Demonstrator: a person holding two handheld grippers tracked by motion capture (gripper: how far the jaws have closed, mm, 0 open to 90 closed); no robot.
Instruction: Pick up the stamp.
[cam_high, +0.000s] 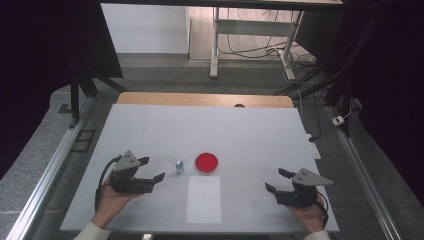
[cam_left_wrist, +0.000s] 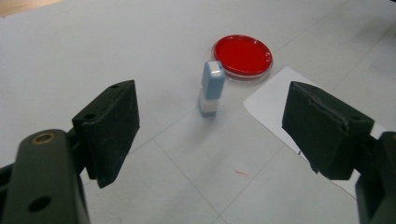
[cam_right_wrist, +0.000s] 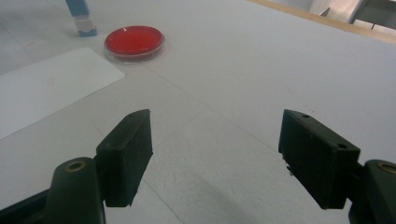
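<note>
A small blue and white upright stamp-like block (cam_high: 179, 166) stands on the white table, left of a round red dish (cam_high: 206, 162). A white sheet of paper (cam_high: 204, 199) lies in front of the dish. My left gripper (cam_high: 152, 169) is open at the table's left, pointing toward the block (cam_left_wrist: 211, 87), which stands ahead between its jaws, with the dish (cam_left_wrist: 243, 56) beyond. My right gripper (cam_high: 278, 180) is open at the right, nothing between its jaws; its view has the dish (cam_right_wrist: 134, 42) and block (cam_right_wrist: 82, 18) far off at the upper left.
The white table (cam_high: 250, 135) has a wooden edge at the back. Beyond it are a desk frame (cam_high: 250, 35) and cables on the floor. Metal rails run along both sides.
</note>
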